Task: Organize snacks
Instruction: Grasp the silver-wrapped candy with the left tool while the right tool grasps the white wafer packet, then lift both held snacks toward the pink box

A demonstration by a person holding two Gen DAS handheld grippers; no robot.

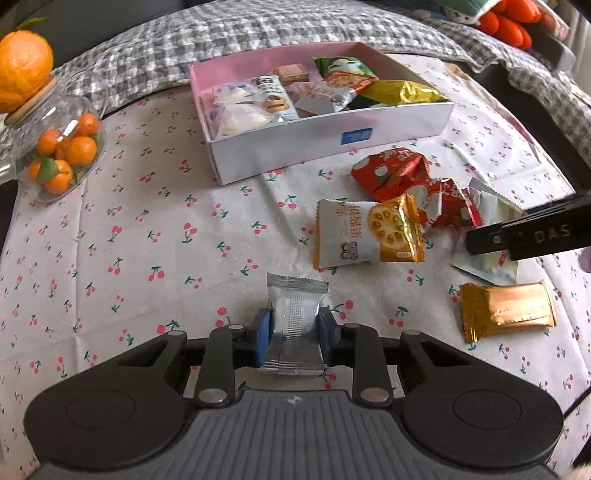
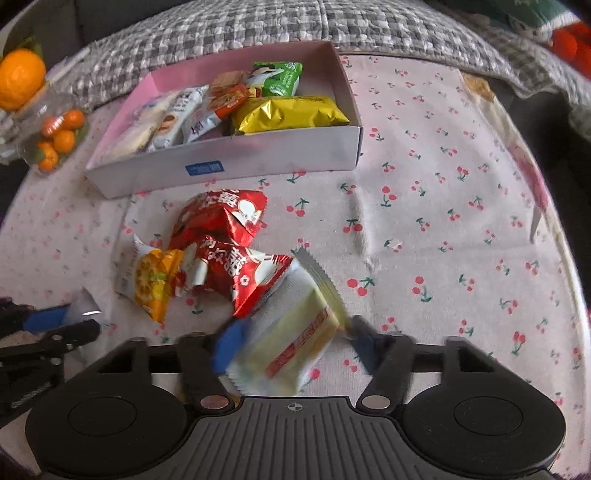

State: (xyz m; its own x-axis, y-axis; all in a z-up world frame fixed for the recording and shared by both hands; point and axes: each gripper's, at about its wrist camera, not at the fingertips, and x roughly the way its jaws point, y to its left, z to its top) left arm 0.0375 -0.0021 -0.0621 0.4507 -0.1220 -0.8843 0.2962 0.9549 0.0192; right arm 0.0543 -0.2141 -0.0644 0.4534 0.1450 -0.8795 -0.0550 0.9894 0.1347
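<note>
My left gripper is shut on a small silver packet low over the cherry-print cloth. A white box with a pink inside holds several snack packets. Loose on the cloth lie a white-and-orange packet, two red packets and a gold packet. In the right wrist view my right gripper has a white-and-yellow packet filling the gap between its blurred blue pads, which meet the packet's sides. The red packets lie just beyond it, and the box stands further back.
A glass jar of small oranges stands at the far left with a large orange on its lid. A grey chequered blanket lies behind the box. Bare cloth stretches to the right of the box.
</note>
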